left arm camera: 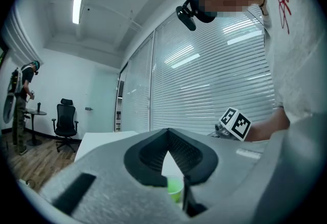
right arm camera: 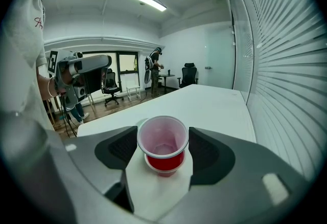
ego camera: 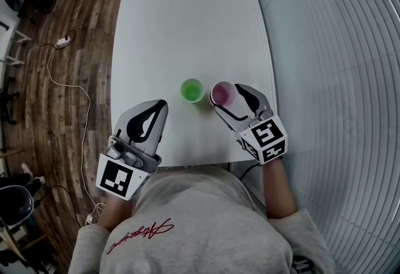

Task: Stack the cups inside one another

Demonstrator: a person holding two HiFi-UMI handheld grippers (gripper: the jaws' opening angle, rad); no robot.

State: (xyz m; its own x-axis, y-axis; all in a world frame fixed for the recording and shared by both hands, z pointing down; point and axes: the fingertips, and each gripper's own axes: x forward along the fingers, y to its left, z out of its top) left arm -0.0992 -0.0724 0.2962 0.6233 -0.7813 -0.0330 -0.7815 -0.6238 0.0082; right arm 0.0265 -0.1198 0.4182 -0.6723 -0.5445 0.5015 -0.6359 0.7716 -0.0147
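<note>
White tabletop stood between wood floor and slatted blinds. Pink cup sat upright toward the near edge, clamped in the right hand-held gripper. Green cup stood just beside. Left hand-held gripper was closed, empty.

Light: bright and even around me, from ceiling strips overhead.
Shadows: faint, soft ones on the tabletop by its near edge.
Glare: pale sheen along the blinds.
Edges: my gripper views bulge, corners black.
Focus: my left gripper looks soft up close.
</note>
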